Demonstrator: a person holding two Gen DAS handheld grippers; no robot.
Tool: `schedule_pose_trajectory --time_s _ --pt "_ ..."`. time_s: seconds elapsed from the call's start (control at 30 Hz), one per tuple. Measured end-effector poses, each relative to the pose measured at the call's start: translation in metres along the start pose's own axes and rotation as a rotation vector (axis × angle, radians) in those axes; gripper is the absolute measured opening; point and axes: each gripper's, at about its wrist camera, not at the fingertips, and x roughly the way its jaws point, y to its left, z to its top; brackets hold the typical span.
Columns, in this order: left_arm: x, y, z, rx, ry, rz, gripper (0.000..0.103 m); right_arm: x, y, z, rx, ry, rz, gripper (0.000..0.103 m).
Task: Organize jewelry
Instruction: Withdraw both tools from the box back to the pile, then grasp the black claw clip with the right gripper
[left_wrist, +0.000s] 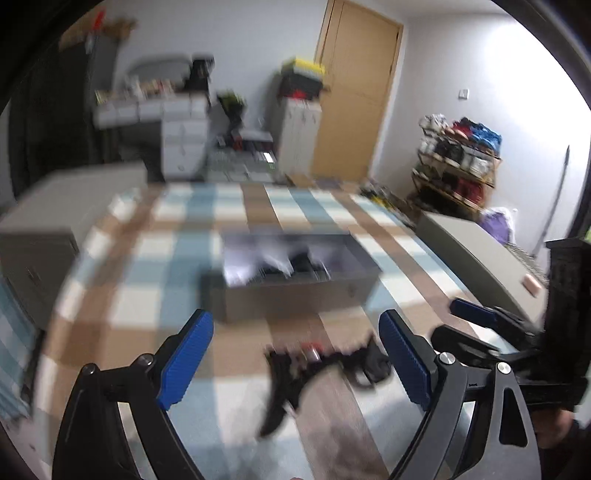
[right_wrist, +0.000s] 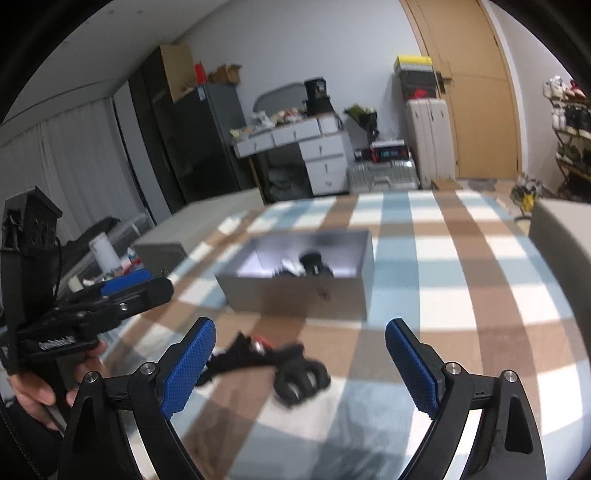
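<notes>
**Inspector:** Jewelry first. Where is it?

**Me:** Jewelry (right_wrist: 258, 350) lies loose on the checked bedcover (right_wrist: 461, 277), a dark tangled strand with a small red piece near its middle. Just beside its right end sits a black lumpy item (right_wrist: 301, 380); blur keeps me from naming it. In the left wrist view the same heap (left_wrist: 314, 363) is badly smeared.

**Inspector:** And the box?

**Me:** A grey open box (right_wrist: 306, 291) stands on the bedcover beyond the jewelry, apart from it. Dark and pale items lie inside; I cannot tell what they are.

**Inspector:** State of your jaws?

**Me:** My left gripper (left_wrist: 295, 360) has its jaws spread wide, with nothing clamped. The heap shows between the blue pads (left_wrist: 186, 360), untouched. My right gripper (right_wrist: 301, 367) is likewise wide and carries nothing; the black item lies between its pads (right_wrist: 413, 373), clear of both.

**Inspector:** Position of the two, relative to each other?

**Me:** Side by side, both aimed down at the bedcover. Each shows at the edge of the other's view, and my hand (right_wrist: 40, 391) is visible around the left handle.
</notes>
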Motion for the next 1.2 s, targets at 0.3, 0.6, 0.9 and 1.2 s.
schedule_pose_trajectory --time_s 0.3,0.6,0.9,1.2 --pt "0.004 0.008 -0.024 -0.003 0.077 -0.046 0.102 0.034 -0.005 -0.021 0.014 0.142 0.056 0.094" --pt "0.012 0.018 -0.028 -0.019 0.109 -0.041 0.102 0.052 0.002 -0.019 0.002 0.213 0.062 0.092" --pt "0.021 0.025 -0.028 -0.031 0.166 -0.034 0.102 0.063 -0.006 -0.017 0.055 0.257 0.073 0.074" --pt "0.026 0.031 -0.031 -0.066 0.223 -0.051 0.102 0.067 -0.003 -0.017 0.027 0.27 0.053 0.047"
